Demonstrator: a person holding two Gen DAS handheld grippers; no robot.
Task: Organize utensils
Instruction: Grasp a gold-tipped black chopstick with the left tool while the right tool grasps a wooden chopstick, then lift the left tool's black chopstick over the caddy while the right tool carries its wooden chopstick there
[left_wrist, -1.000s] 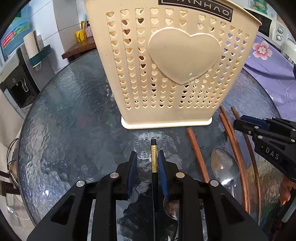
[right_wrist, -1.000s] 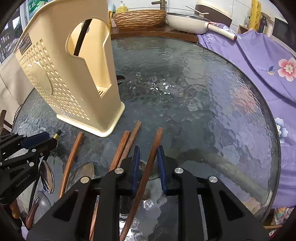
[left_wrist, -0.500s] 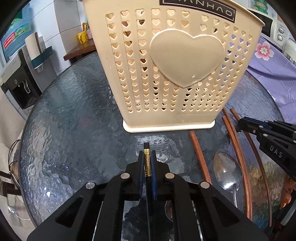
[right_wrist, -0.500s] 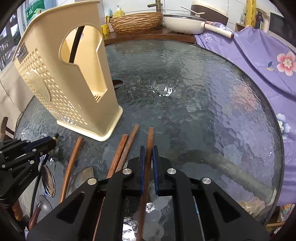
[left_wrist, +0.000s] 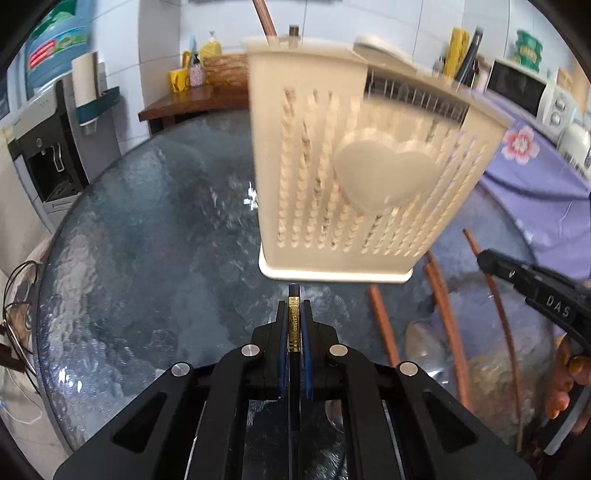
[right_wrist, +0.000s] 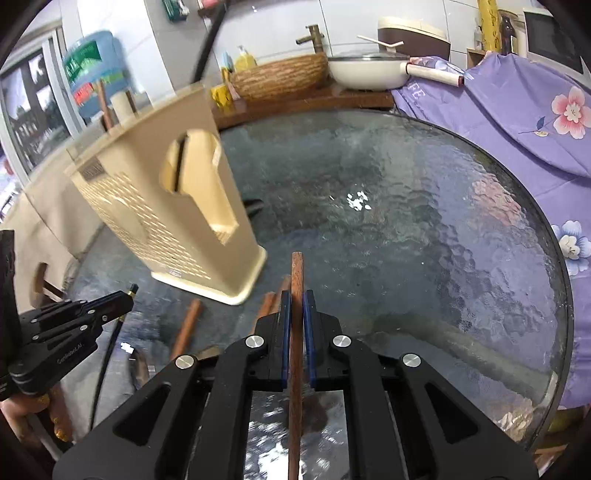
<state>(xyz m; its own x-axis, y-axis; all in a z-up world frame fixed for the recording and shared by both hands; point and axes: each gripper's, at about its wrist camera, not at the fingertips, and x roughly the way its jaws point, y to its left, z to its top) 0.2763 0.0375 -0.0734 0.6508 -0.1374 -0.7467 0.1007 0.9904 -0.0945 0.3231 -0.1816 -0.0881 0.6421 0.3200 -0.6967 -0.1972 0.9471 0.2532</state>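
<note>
A cream plastic utensil holder (left_wrist: 354, 184) with heart holes stands on the round glass table (left_wrist: 147, 258); it also shows in the right wrist view (right_wrist: 177, 229). My left gripper (left_wrist: 294, 314) is shut on a black utensil with a gold band (left_wrist: 294, 325), lifted in front of the holder's base. My right gripper (right_wrist: 296, 306) is shut on a brown wooden chopstick (right_wrist: 296, 280), raised above the table to the right of the holder. More wooden chopsticks (left_wrist: 380, 321) and a metal spoon (left_wrist: 424, 339) lie on the glass.
A purple flowered cloth (right_wrist: 517, 122) covers the right side. A wooden counter behind holds a woven basket (right_wrist: 280, 77) and a white pan (right_wrist: 365, 70). A water dispenser (left_wrist: 44, 147) stands at the left. Utensil handles stick up from the holder.
Both grippers closed on their utensils and have now lifted them off the glass; the views have risen and tilted, and the holder looks farther away and blurred.
</note>
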